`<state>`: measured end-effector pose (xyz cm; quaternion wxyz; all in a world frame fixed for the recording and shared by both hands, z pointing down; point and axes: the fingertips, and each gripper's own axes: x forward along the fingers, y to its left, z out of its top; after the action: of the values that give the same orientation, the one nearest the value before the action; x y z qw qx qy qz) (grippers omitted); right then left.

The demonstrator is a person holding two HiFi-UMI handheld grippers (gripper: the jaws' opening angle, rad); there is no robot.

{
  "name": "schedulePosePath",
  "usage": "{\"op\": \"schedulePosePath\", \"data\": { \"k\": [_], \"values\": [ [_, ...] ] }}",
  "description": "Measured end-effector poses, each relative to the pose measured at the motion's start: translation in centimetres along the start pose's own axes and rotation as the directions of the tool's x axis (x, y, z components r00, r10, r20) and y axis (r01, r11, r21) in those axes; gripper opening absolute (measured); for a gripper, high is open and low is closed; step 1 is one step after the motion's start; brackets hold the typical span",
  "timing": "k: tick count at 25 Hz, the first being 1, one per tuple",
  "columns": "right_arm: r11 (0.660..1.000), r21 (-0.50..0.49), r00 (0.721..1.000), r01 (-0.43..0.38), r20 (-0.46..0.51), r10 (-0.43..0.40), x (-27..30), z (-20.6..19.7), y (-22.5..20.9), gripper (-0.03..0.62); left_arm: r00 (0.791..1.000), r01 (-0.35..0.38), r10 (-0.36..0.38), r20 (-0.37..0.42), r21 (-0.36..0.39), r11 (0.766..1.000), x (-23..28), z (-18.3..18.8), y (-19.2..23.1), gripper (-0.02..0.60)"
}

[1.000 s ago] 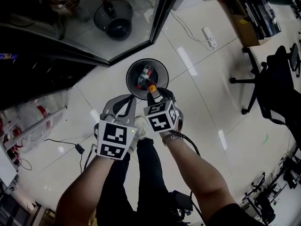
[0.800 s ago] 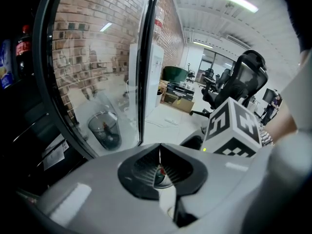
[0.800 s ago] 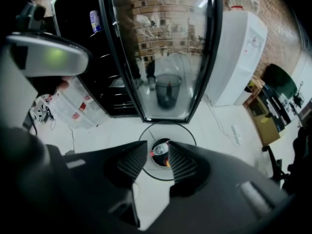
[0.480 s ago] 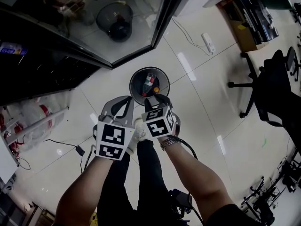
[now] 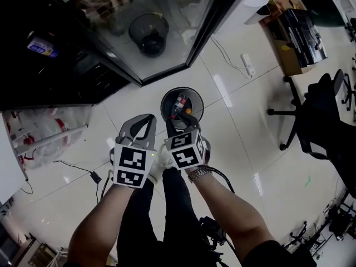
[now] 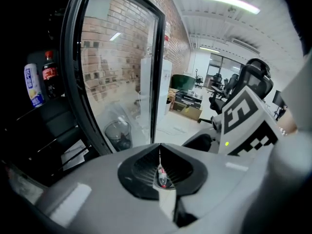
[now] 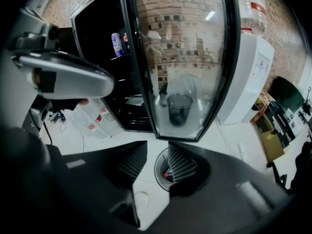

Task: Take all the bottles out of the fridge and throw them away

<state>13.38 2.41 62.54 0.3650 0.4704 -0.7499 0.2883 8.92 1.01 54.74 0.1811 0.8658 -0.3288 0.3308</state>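
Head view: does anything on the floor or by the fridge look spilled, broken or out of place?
Nothing looks spilled or broken. The bin stands upright with bottles inside. Only the fridge's glass door stands open, and a power strip and a cable with an adapter lie on the floor.

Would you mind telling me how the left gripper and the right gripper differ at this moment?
The left gripper has its jaws together, while the right gripper has its jaws apart. The left gripper's body is light grey, and the right gripper's body is dark. Both hold nothing.
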Motion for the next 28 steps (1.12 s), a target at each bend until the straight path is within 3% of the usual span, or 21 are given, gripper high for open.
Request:
{"op": "schedulePosePath", "data": {
  "k": [9, 20, 28],
  "values": [
    [0.988, -0.136, 0.99, -0.071, 0.11, 0.086, -4.9, 7.6, 4.6, 0.132, 0.983, -0.169, 0.172, 0.064, -0.052, 0.984, -7.6, 2.9, 3.6, 0.005],
    [0.939, -0.321, 0.951, -0.124, 0.232, 0.205, -9.1, 19.3, 13.0, 0.135, 0.914, -0.359, 0.38, 0.141, -0.152, 0.921, -18.9, 5.2, 10.4, 0.003],
    [0.92, -0.371, 0.926, -0.128, 0.287, 0.245, -9.1, 26.9, 18.7, 0.179, 0.882, -0.406, 0.437, 0.174, -0.19, 0.894, -23.9, 5.3, 15.8, 0.004]
  ]
}}
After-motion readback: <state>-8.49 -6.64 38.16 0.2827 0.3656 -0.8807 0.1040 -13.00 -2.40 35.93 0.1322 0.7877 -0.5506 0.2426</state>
